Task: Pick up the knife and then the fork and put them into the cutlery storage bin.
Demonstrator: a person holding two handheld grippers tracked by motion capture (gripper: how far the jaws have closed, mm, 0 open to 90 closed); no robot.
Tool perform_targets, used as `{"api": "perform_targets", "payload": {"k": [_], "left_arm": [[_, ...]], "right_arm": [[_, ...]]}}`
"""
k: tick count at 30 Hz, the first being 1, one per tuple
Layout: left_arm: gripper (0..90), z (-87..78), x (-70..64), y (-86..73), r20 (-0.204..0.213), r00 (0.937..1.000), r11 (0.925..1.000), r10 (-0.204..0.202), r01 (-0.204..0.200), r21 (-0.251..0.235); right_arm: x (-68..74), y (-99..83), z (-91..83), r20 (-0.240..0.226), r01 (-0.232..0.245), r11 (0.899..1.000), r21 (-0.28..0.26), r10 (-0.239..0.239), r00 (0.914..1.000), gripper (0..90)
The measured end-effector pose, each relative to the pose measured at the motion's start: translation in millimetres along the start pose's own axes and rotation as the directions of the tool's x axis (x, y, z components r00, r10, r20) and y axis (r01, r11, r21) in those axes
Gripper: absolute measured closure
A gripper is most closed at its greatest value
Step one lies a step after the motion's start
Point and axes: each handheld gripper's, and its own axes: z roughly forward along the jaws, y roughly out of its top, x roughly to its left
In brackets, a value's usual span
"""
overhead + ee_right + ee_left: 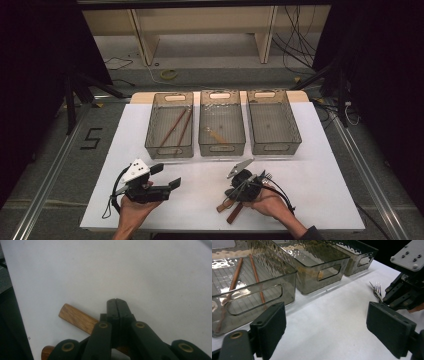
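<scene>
the right gripper [117,305] has its fingers clenched together, low over two wooden handles [78,318] that cross beneath them at the near edge of the worktop [200,165]; whether they pinch one i cannot tell. the handles run from near-left to far-right, toward a fork [377,288]. the left gripper [327,326], fingers released, is farther off. three bins [274,122] stand beyond, unobstructed.
</scene>
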Motion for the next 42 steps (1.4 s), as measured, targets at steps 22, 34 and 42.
{"api": "perform_targets", "payload": {"k": [22,34,42], "left_arm": [[15.6,-0.2,-0.1,-0.2,-0.001,1.0000,1.0000,0.000,0.000,0.000],[15.7,-0.6,-0.3,-0.1,-0.001,1.0000,1.0000,0.002,-0.002,0.000],[15.7,-0.5,-0.5,-0.1,-0.002,1.0000,1.0000,0.001,-0.001,0.000]], "right_arm": [[4.0,-31.1,-22.7,0.018,0.045,0.997,0.055,-0.046,0.9988,90.0],[-4.6,-44.3,-35.5,0.018,0.047,0.995,0.090,-0.048,0.9987,90.0],[-13.6,-55.7,-45.4,0.026,0.036,0.994,0.102,-0.038,0.9989,90.0]]}}
